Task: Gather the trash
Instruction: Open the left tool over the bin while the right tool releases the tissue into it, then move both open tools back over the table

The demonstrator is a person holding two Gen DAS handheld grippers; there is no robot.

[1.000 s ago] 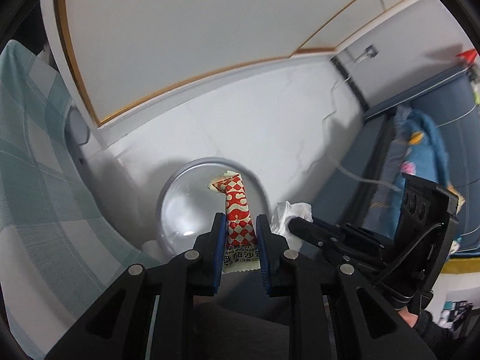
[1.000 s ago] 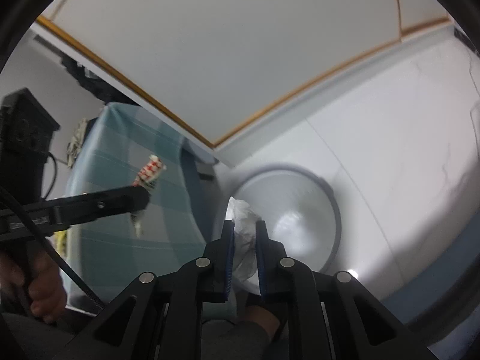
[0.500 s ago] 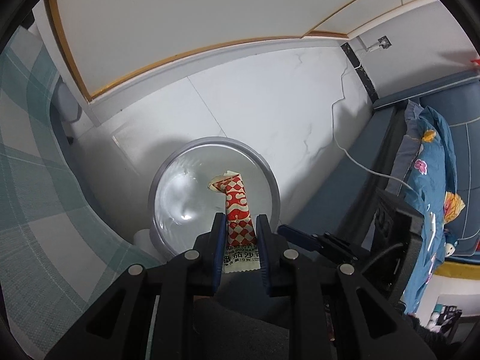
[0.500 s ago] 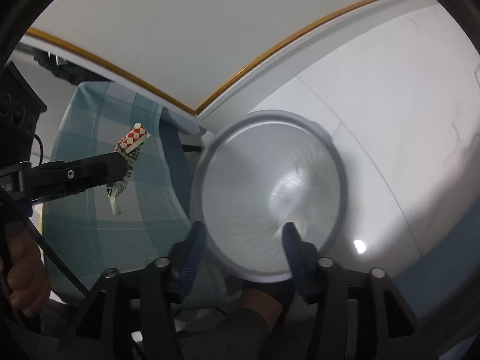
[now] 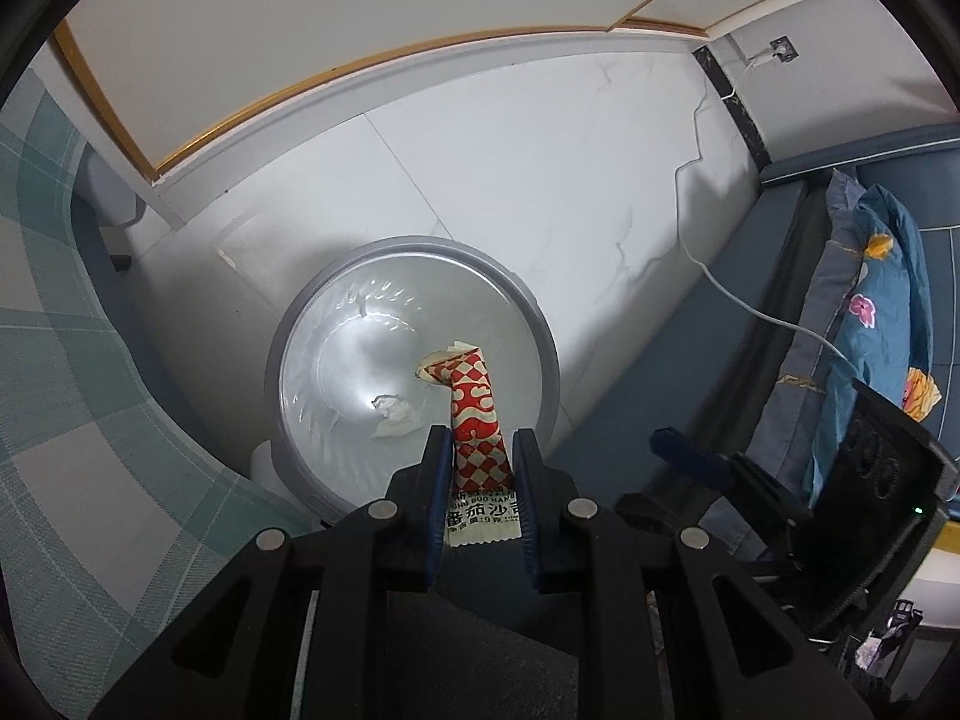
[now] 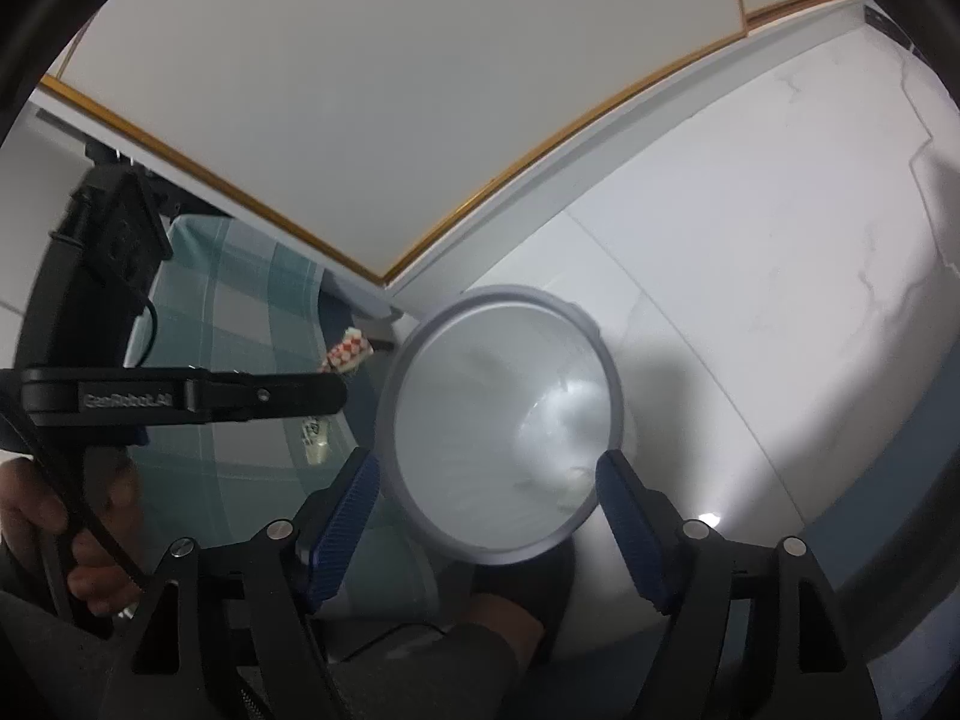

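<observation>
One piece done: tissue (image 5: 393, 417) lies at the bottom of the bin (image 5: 543, 324); right hand-held gripper (image 6: 487, 519) is over the bin with jaws opening, nothing between them; left hand-held gripper (image 5: 477, 450) clamps the sachet (image 5: 474, 414) (red-white checks) above the bin's near rim; not yet dropped; left to do, as I judge it: release the sachet; other trash not visible.
</observation>
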